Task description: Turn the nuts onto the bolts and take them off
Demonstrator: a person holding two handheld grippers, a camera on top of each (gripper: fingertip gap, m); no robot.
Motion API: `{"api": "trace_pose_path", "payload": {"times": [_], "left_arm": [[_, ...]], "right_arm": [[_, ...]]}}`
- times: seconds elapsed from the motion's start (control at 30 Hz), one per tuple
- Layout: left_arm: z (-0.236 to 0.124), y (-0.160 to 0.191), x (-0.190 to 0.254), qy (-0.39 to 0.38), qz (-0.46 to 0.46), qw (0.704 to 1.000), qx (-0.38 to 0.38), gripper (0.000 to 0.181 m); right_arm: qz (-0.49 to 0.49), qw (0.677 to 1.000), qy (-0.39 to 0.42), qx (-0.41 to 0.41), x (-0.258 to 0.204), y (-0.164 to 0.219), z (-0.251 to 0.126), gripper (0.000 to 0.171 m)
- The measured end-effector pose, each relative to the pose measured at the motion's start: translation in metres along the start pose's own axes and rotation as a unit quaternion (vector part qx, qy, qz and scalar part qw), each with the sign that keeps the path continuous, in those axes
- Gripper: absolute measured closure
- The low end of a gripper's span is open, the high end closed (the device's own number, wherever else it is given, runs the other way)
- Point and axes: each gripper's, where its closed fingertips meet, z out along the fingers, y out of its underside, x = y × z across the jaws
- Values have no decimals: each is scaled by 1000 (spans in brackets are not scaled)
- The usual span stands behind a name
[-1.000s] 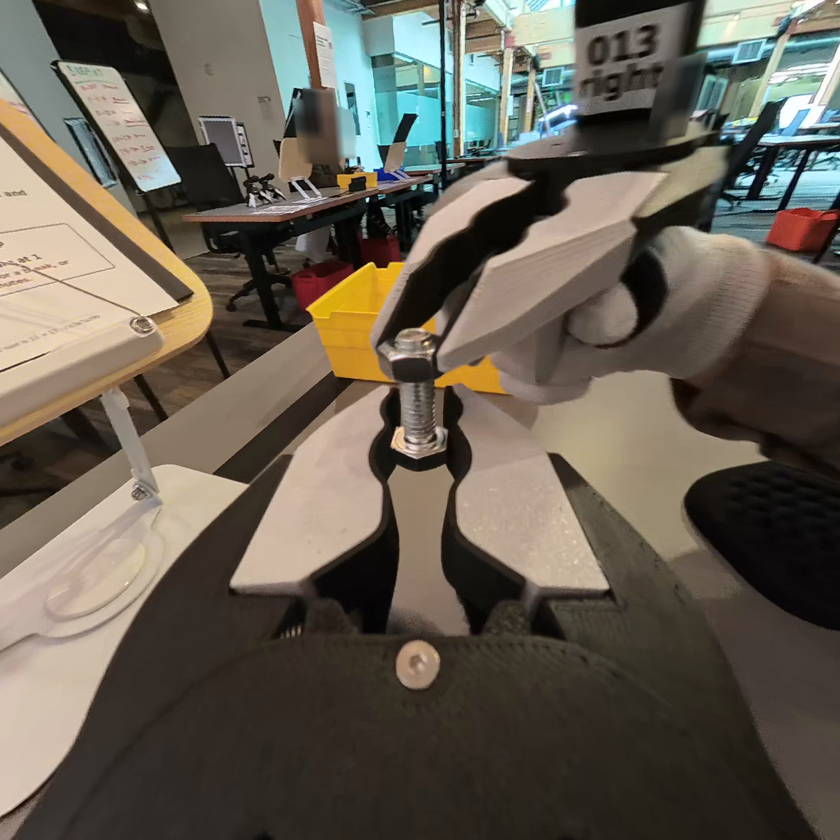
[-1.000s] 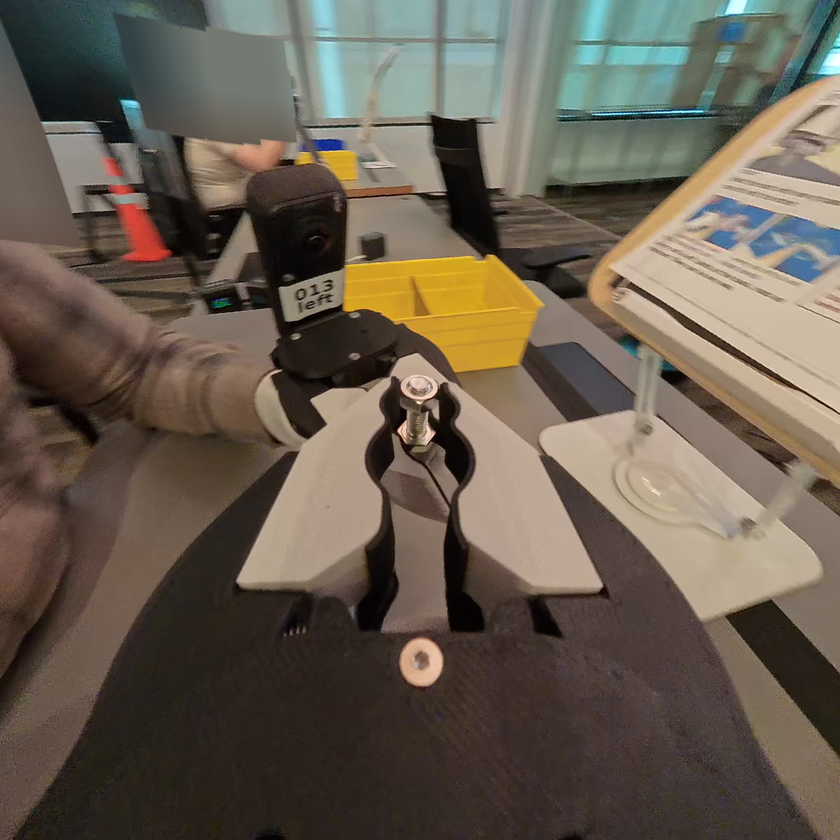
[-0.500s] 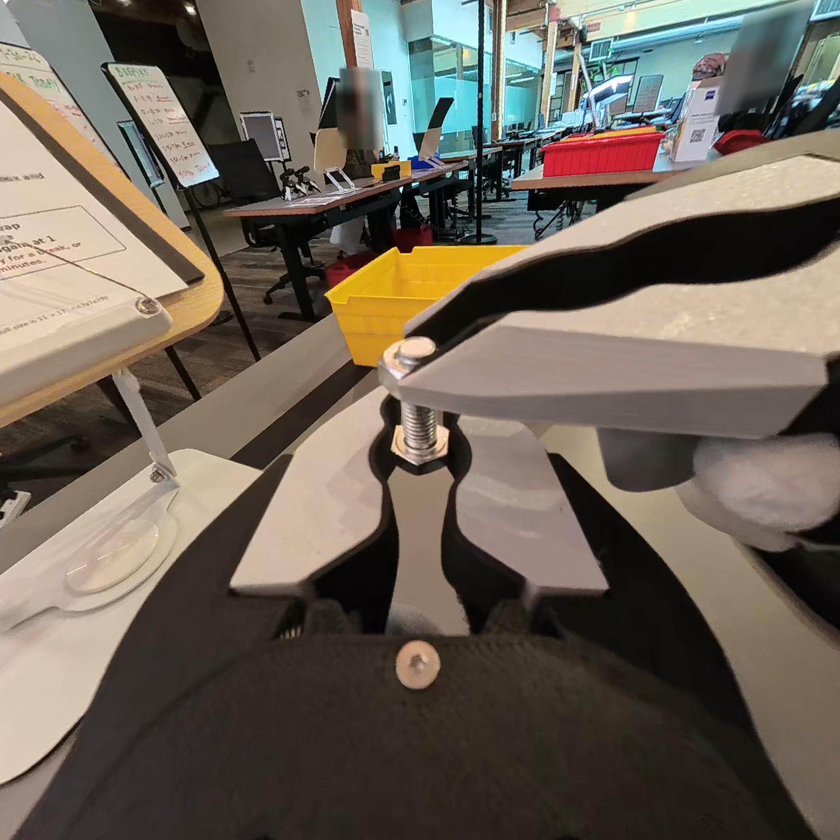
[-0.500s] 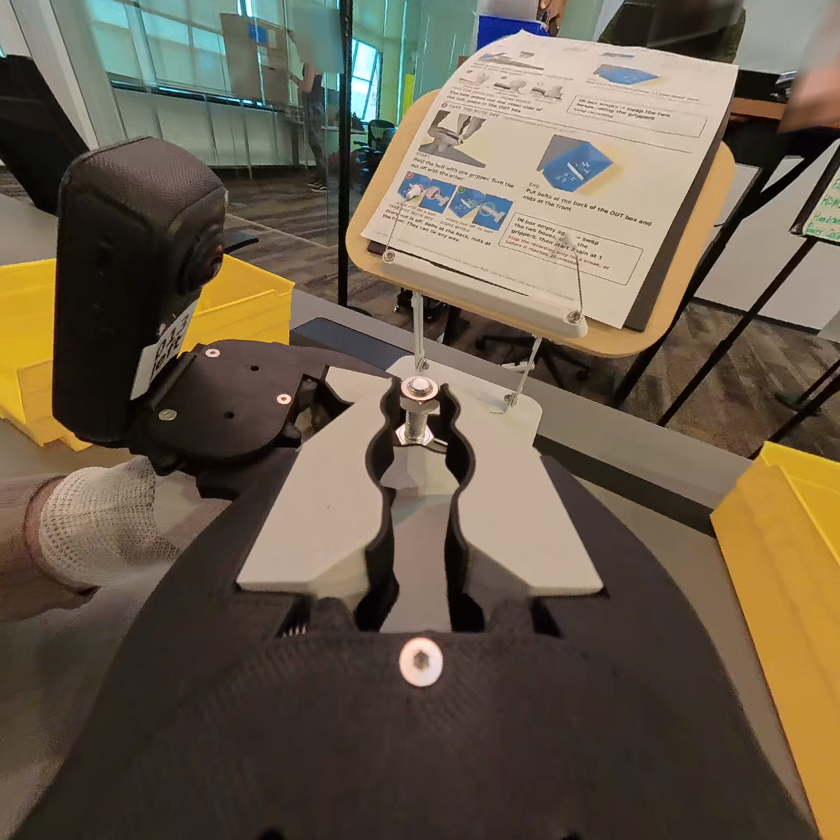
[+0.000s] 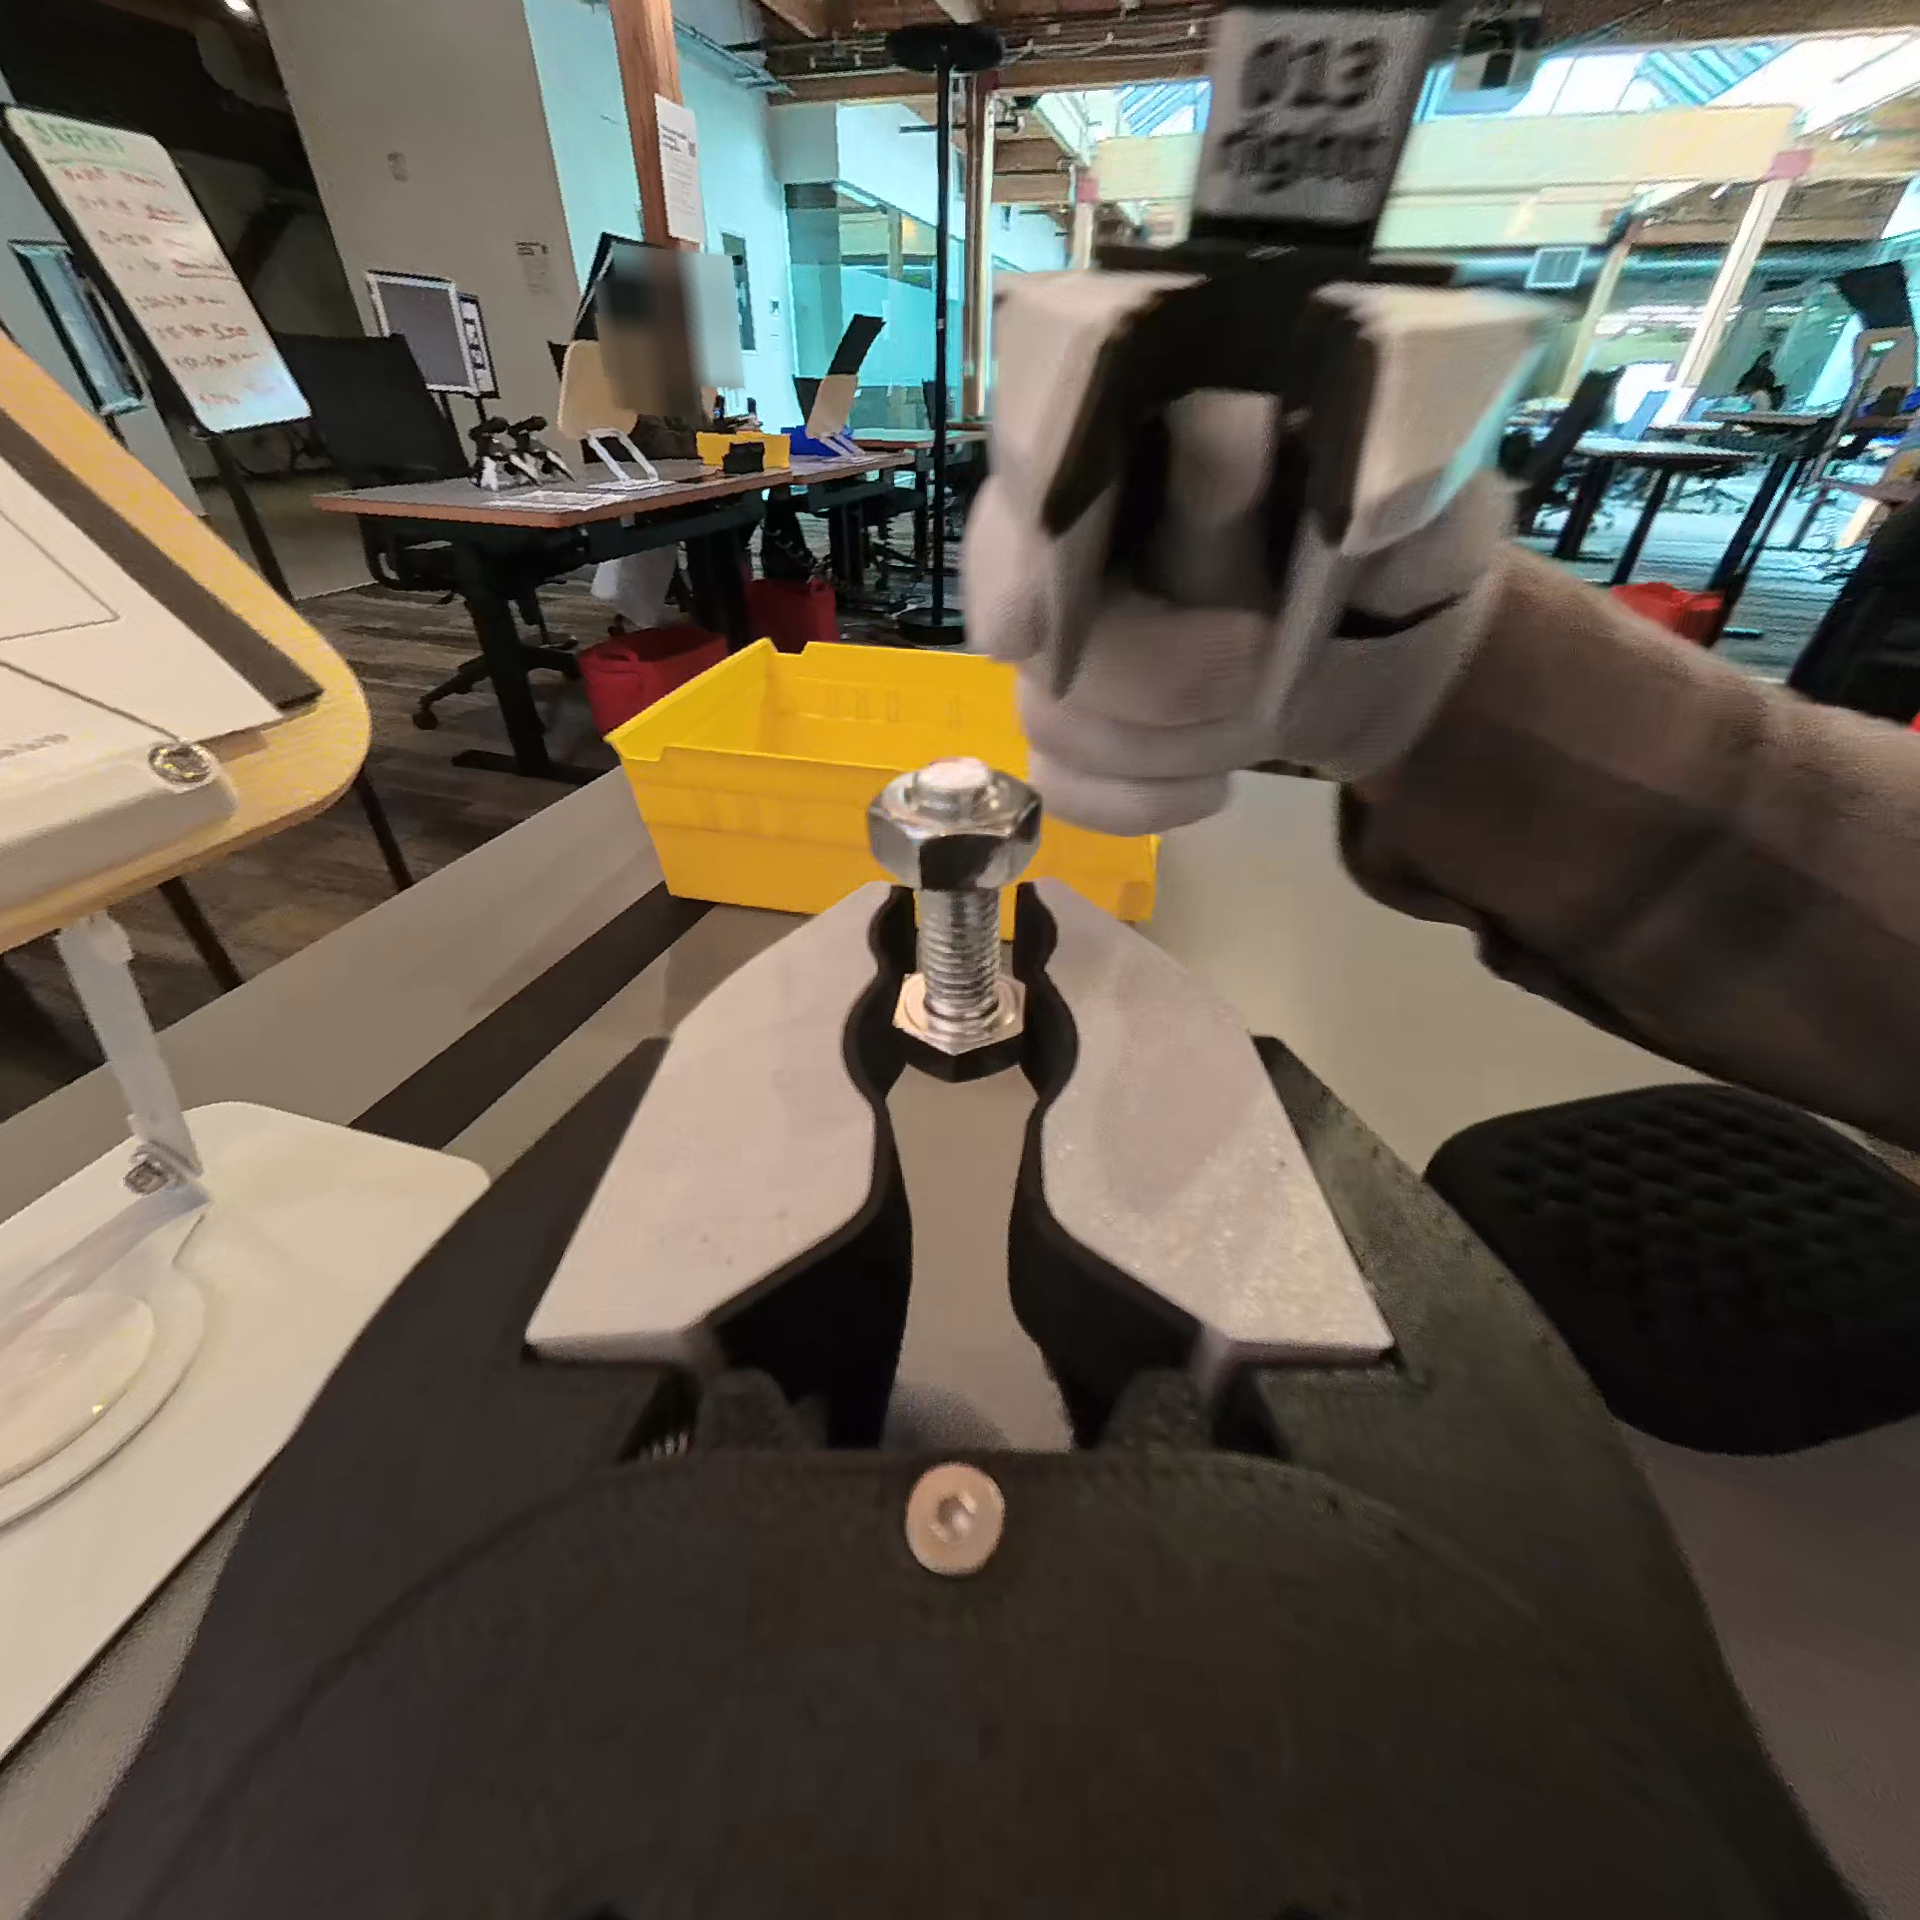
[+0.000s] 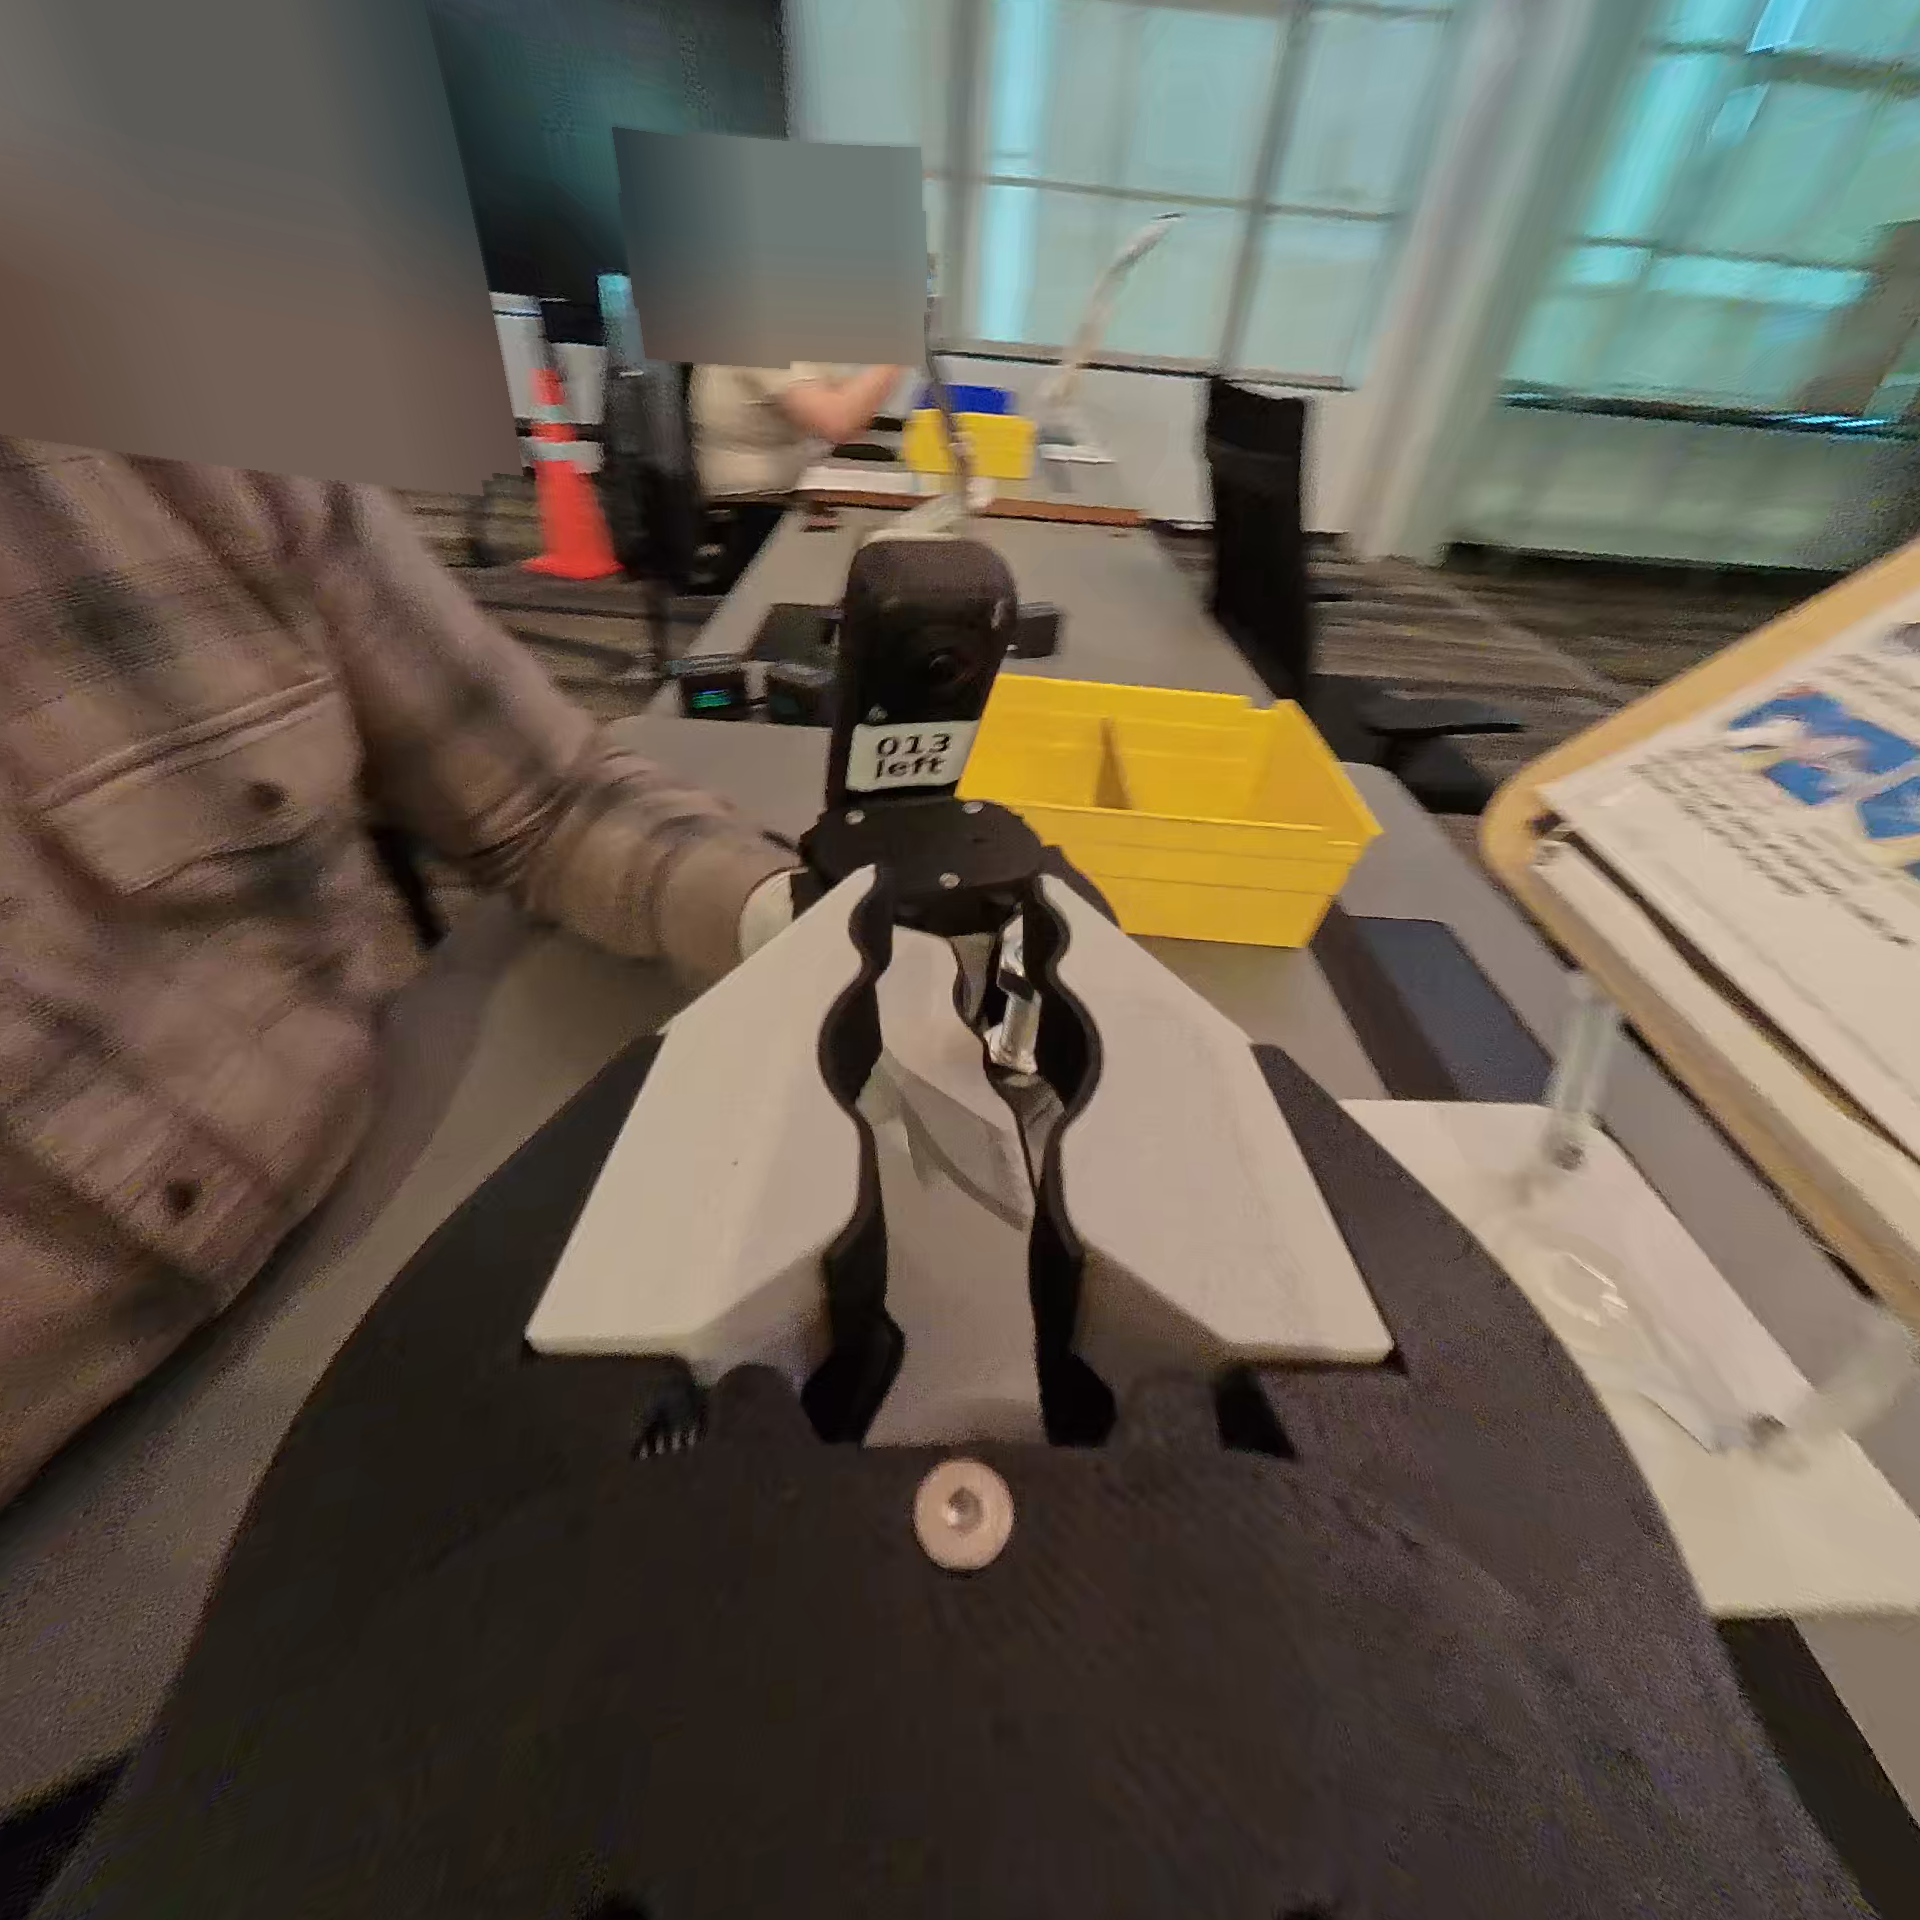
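Observation:
A steel bolt (image 5: 956, 951) stands upright in my left gripper (image 5: 956, 997), which is shut on the hex head at its lower end. A hex nut (image 5: 954, 826) sits at the top of the thread. My right gripper (image 5: 1236, 416), held by a white-gloved hand, hovers blurred above and behind the nut, apart from it, with its jaws open and empty. In the right wrist view the right gripper (image 6: 951, 904) is open, and the bolt (image 6: 1013, 1013) shows beyond its fingers, just inside the right one. The left gripper's camera (image 6: 920, 675) stands behind it.
A yellow bin (image 5: 831, 769) stands on the grey table (image 5: 1299, 977) behind the bolt; it also shows in the right wrist view (image 6: 1164, 821). A tilted instruction board (image 5: 125, 727) on a white base (image 5: 291, 1226) stands to the left. A black mesh chair back (image 5: 1683, 1257) is at the right. The grippers' ends are close to 8 centimeters from one another.
My right gripper was shut on the nut while it swung around the bolt. It has now let go, opened and pulled up and back. The left gripper still holds the bolt.

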Motion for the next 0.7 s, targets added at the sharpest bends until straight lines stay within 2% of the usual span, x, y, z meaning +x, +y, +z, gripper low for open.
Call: {"api": "trace_pose_path", "payload": {"times": [0.2,0.33,0.47,0.7], "left_arm": [[-1,-7,20,53,-11,999,3,162],[-1,-7,23,68,-12,998,-2,163],[-1,-4,23,76,-16,997,-7,163],[0,1,28,93,-18,995,-14,163]], "right_arm": [[30,980,-174,86,14,-6,-8,147],[44,956,-278,83,12,9,-4,150],[38,936,-339,84,6,15,1,145],[25,913,-397,88,-5,22,6,146]]}}
